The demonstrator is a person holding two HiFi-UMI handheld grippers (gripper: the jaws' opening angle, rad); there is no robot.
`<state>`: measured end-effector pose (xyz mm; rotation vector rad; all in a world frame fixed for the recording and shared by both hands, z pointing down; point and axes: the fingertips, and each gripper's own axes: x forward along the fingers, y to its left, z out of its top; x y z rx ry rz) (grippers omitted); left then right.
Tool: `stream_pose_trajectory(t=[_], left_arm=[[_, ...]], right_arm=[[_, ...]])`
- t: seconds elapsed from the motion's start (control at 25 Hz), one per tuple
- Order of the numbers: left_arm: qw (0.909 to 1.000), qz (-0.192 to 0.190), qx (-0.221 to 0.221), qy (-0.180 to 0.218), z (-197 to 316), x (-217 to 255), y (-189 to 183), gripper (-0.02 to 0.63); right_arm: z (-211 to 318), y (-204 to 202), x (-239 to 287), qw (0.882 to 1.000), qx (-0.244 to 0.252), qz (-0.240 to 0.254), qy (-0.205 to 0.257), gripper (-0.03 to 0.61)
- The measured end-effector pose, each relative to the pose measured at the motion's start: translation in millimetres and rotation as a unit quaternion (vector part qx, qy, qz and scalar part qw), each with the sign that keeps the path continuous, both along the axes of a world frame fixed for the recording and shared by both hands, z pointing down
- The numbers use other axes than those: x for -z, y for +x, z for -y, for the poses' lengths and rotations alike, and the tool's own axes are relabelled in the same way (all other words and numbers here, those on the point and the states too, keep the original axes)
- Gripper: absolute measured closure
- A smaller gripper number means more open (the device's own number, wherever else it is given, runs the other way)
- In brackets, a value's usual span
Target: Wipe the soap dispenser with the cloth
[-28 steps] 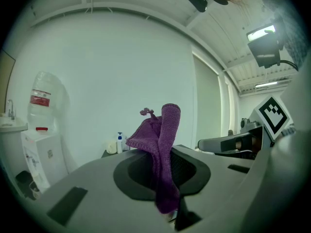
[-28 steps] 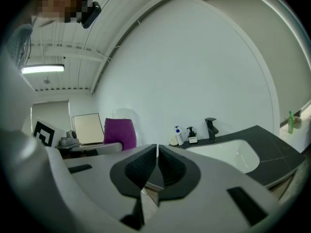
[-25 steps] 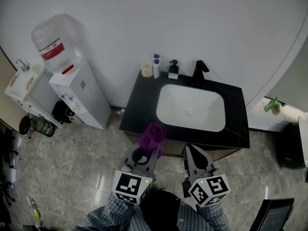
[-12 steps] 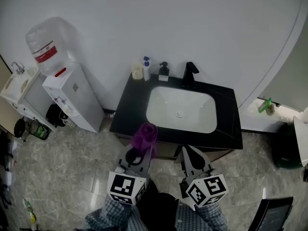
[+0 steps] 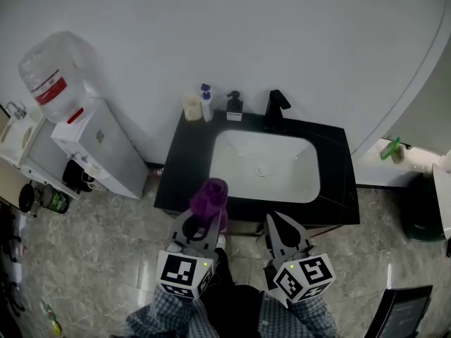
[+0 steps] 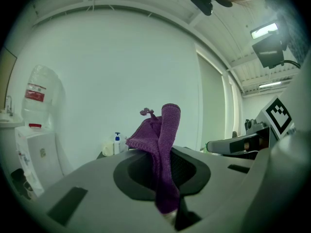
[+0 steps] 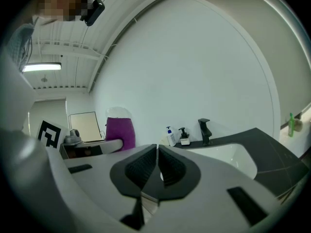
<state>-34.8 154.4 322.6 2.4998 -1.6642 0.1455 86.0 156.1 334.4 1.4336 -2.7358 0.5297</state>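
My head view is evenly and softly lit, with no hard shadows. The white wall (image 5: 282, 34) reads bright, the black surface (image 5: 183, 167) is dark with little detail, and the floor (image 5: 106, 245) tiles carry a faint sheen. Straight lines bow toward the rim. Both gripper views are fisheye, with black corners and a greenish cast. In the left one a ceiling panel (image 6: 265, 30) glares at 2 o'clock; the cloth (image 6: 163, 144) is sharp and the grey foreground is blurred. The right one shows a strip light (image 7: 41, 67) at 10 o'clock.

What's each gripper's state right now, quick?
Left gripper: shut on the cloth.
Right gripper: shut, nothing between its jaws.
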Motion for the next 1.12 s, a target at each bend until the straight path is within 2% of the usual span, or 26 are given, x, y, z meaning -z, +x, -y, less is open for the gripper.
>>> stream_pose_trajectory(t=[0.68,0.8,1.12], left_arm=[[0.9976,-0.005,-0.058,-0.037,197,-28,-37,0.551],[0.9969,-0.014,-0.07,-0.033,225,-31,-39,0.551],[0.9942,-0.023,-0.09,-0.054,272,-47,-36,0.551]], right_arm=[[206,-52,-15,0.999,-0.022,-0.02,-0.024,0.554],[232,-60,-19,0.999,-0.024,-0.024,-0.024,0.554],[270,-69,-27,0.998,-0.028,-0.035,-0.033,0.554]])
